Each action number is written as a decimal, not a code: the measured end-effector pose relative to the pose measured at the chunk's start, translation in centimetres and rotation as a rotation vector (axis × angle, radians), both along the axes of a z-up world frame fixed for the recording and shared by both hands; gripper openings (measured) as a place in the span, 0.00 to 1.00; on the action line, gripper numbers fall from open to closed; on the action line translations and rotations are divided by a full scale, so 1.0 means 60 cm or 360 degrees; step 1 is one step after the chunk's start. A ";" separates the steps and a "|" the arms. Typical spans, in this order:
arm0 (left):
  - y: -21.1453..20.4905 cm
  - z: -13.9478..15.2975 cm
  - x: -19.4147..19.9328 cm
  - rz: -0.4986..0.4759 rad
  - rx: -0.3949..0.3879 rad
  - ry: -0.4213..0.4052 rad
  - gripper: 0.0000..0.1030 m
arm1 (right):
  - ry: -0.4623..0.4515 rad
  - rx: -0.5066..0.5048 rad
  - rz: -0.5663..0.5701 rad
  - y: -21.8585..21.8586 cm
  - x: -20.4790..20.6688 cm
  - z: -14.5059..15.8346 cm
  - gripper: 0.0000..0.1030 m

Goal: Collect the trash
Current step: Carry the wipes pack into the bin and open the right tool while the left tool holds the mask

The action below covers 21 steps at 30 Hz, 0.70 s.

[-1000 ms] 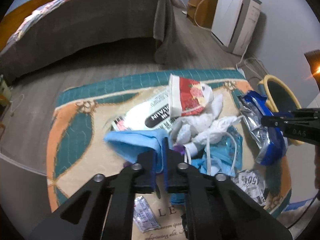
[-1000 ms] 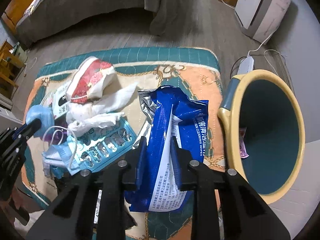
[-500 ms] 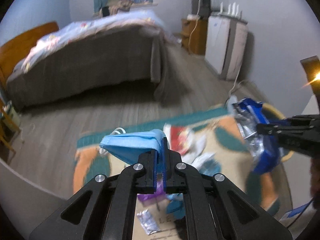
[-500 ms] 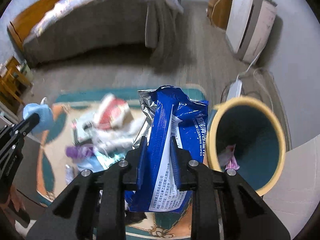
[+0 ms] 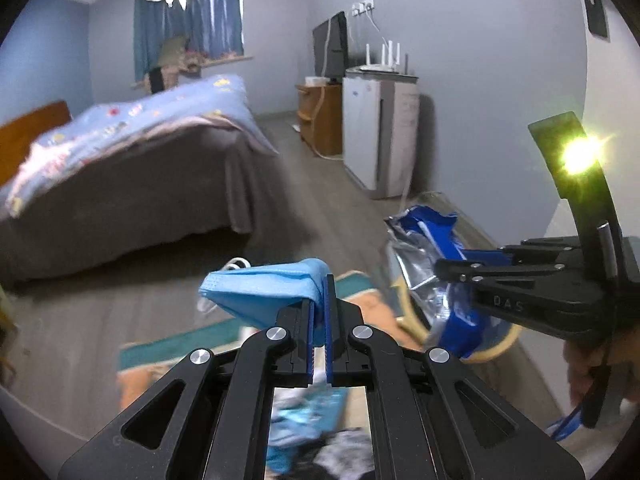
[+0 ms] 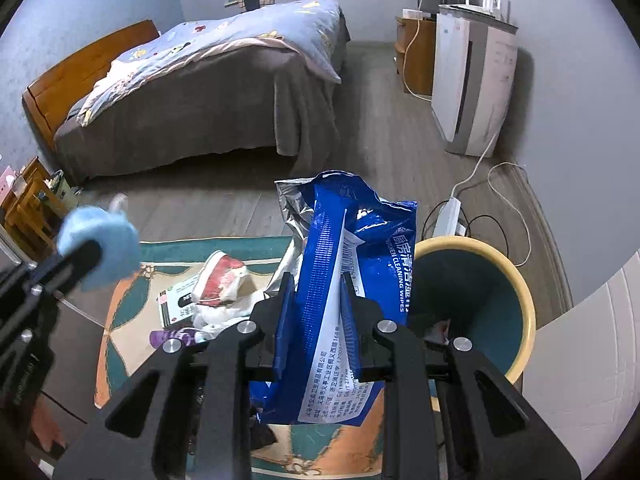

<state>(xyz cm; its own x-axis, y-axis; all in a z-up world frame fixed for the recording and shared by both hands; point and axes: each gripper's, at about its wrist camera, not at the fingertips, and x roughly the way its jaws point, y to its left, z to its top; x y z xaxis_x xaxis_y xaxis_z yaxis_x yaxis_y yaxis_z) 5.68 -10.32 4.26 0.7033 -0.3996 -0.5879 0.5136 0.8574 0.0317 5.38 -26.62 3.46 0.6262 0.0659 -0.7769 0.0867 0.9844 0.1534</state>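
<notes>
My left gripper [image 5: 319, 300] is shut on a light blue face mask [image 5: 264, 290] and holds it high above the rug; the mask also shows in the right wrist view [image 6: 100, 248]. My right gripper [image 6: 316, 308] is shut on a blue and silver wipes packet [image 6: 348, 264], held just left of the yellow-rimmed teal bin [image 6: 516, 292]. The packet and right gripper also appear in the left wrist view [image 5: 436, 264]. More trash lies on the rug: a red and white wrapper [image 6: 222, 276], white tissues [image 6: 216, 312], a purple item [image 6: 172, 336].
A patterned teal and orange rug [image 6: 120, 300] lies on the grey wood floor. A bed [image 6: 208, 92] stands behind it. A white appliance [image 6: 472, 80], a power strip with cables [image 6: 450, 216] and a wooden cabinet [image 6: 414, 52] are at the right wall.
Both grippers have risen well above the rug with their loads. The views tilted up toward the room. The wipes packet now sits beside the bin's rim.
</notes>
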 end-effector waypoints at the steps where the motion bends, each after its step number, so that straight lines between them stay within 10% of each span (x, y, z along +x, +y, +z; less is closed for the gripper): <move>1: -0.013 0.000 -0.001 -0.0020 0.0001 -0.0011 0.04 | 0.0000 -0.0003 -0.0004 -0.010 0.000 -0.001 0.22; 21: -0.168 -0.064 0.029 -0.0244 -0.0006 0.0079 0.04 | 0.0063 -0.0027 -0.0169 -0.179 0.002 -0.055 0.22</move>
